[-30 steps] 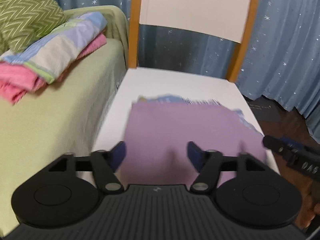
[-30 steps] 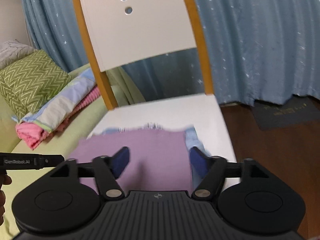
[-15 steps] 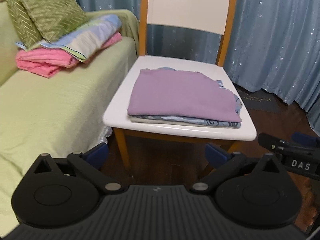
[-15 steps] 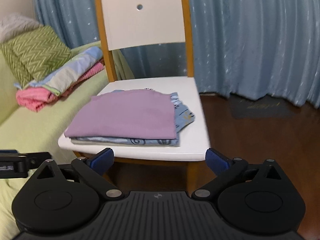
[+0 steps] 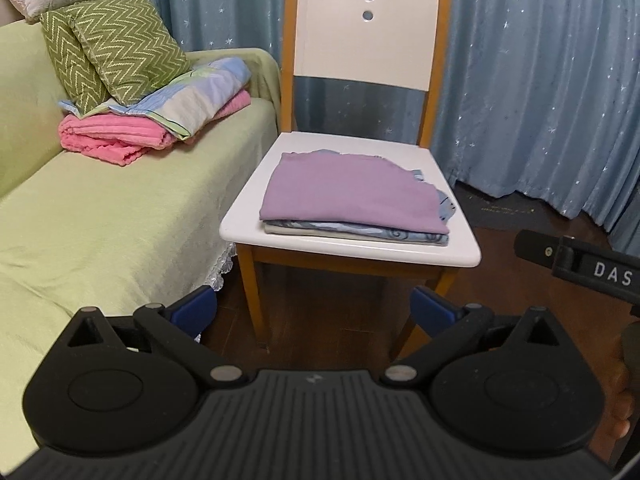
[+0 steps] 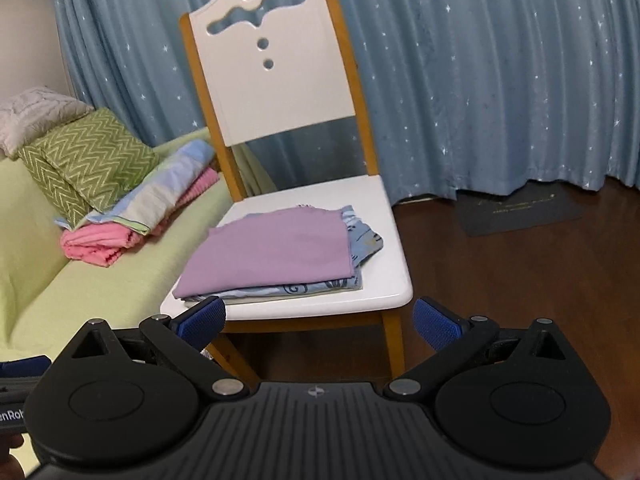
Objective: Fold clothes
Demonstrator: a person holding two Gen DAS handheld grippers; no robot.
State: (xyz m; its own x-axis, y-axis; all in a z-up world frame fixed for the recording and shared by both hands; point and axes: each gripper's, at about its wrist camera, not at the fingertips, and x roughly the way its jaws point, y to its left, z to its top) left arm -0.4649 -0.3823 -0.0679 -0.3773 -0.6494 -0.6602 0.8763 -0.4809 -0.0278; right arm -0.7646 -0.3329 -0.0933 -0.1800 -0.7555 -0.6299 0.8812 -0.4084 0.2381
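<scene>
Folded purple garment [image 5: 352, 192] lying on white chair seat [image 5: 256, 216], well beyond both grippers. Left gripper [image 5: 314, 308] and right gripper [image 6: 318, 318] gaping fully, jaws just opened, holding nothing.

My left gripper [image 5: 314, 310] and right gripper [image 6: 320, 320]: ribbed black bodies, silver pivot screws, blue pads [image 6: 434, 322] at ten and two o'clock.

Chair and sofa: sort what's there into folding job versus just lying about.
Job:
purple garment, folded, on top
blue patterned garment beneath it
chair holding both
left gripper and right gripper, open, empty

Lying about:
pink towel
striped bedding
green pillow
sofa
curtain
</scene>
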